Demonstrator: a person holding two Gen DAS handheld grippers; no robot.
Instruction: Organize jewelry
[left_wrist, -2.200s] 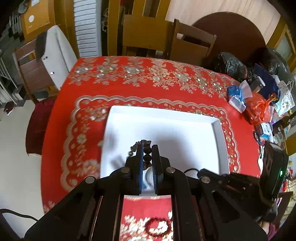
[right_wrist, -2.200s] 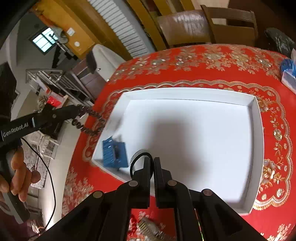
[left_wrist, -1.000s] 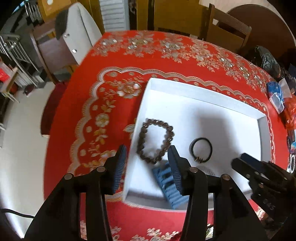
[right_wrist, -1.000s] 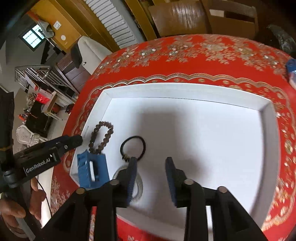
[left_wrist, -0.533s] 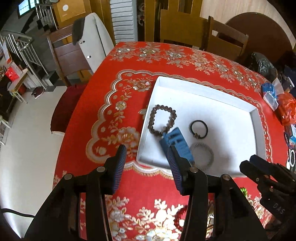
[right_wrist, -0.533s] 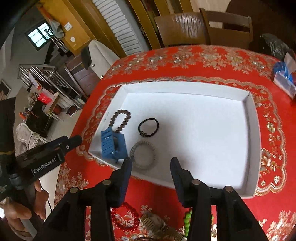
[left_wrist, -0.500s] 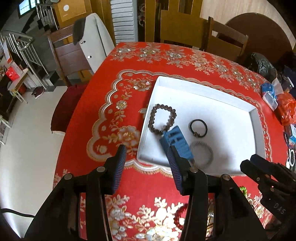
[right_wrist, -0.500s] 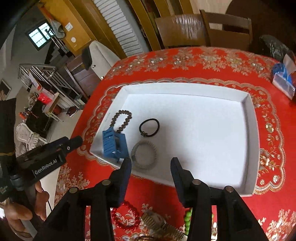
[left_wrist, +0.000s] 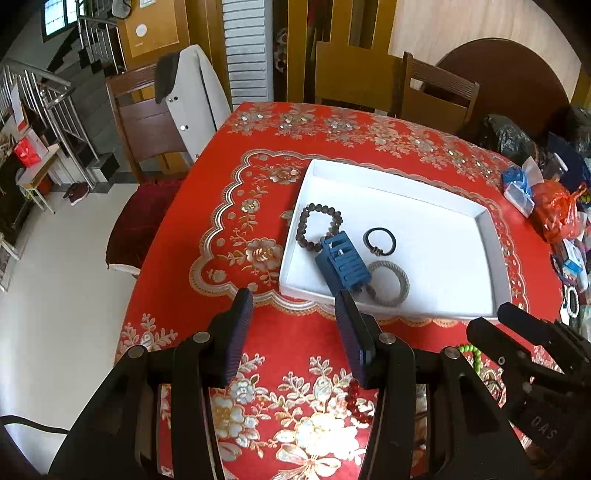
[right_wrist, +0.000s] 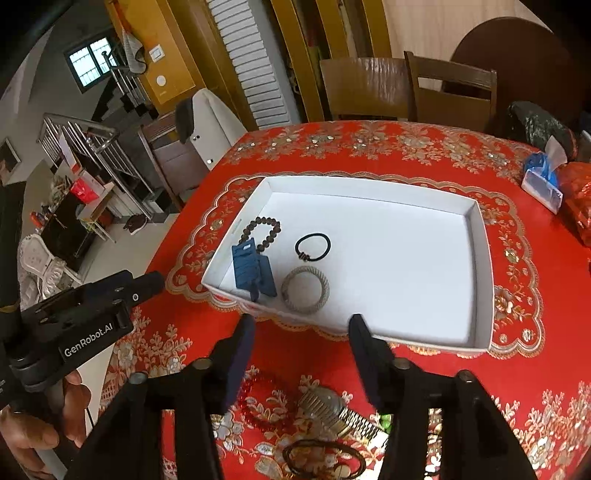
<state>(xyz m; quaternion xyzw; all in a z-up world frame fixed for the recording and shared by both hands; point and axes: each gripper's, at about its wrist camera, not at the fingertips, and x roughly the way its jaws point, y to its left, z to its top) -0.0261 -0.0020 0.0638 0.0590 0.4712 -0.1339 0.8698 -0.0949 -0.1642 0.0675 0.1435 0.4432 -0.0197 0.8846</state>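
Red-clothed table (right_wrist: 369, 155): both grippers (left_wrist: 293, 321) (right_wrist: 301, 341) are held empty, right jaws opening; loose jewelry (right_wrist: 321, 406) is fetched next for the tray (right_wrist: 480, 280).

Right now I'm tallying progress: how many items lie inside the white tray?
4, all in the white tray's left end: a brown bead bracelet near the left wall, a blue hair clip overlapping it, a black hair tie beside them, and a grey woven bangle nearest the front rim.

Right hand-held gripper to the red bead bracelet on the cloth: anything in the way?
Nothing visible. The red bead bracelet lies on the tablecloth just below the right hand-held gripper, partly hidden by its left finger; jaws opening, nothing between them.
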